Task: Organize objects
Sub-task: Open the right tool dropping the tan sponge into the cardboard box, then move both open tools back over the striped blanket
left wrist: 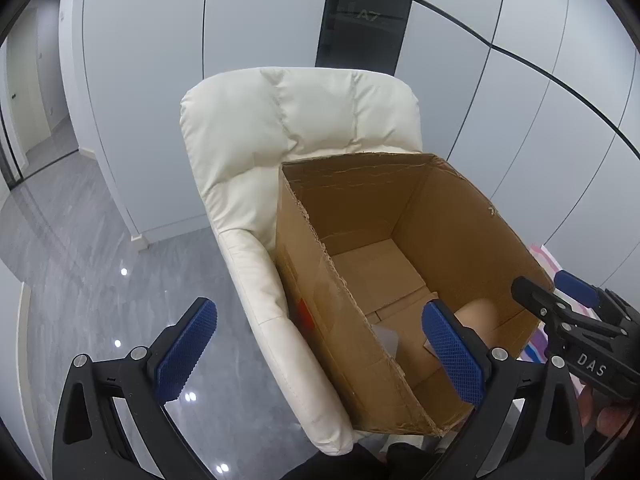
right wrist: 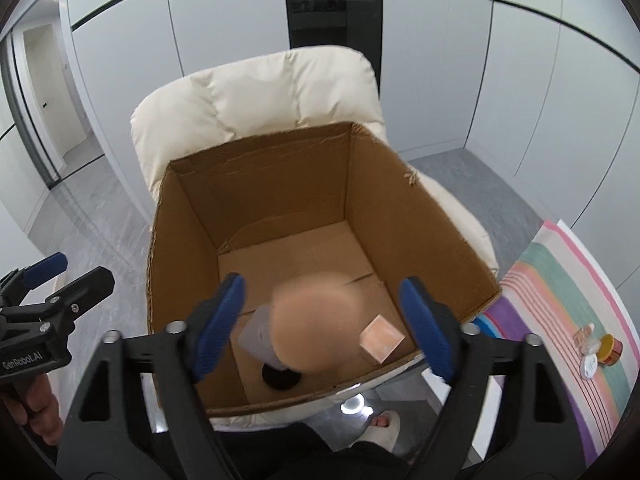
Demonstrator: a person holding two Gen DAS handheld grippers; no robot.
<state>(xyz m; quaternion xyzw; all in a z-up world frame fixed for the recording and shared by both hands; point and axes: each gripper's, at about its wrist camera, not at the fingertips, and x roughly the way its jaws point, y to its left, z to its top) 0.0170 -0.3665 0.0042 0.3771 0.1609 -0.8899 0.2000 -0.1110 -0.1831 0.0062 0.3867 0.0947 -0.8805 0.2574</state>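
An open cardboard box (right wrist: 400,216) stands on a cream armchair (right wrist: 256,88); it also shows in the left wrist view (left wrist: 320,312). Inside lie a blurred peach round object (right wrist: 316,316), a grey piece (right wrist: 260,332), a small pinkish box (right wrist: 381,339) and a black round thing (right wrist: 282,378). My right gripper (right wrist: 320,324) is open and empty above the box's near edge. My left gripper (left wrist: 320,352) is open and empty, straddling the box's left wall. The peach object shows partly in the left wrist view (left wrist: 478,316).
A striped colourful cloth (right wrist: 560,292) lies to the right with a small yellow-red jar (right wrist: 610,350), a white lid (right wrist: 589,366) and a clear item (right wrist: 585,336). Grey glossy floor (left wrist: 100,260) lies left of the chair. White wall panels stand behind. A slippered foot (right wrist: 384,426) is below.
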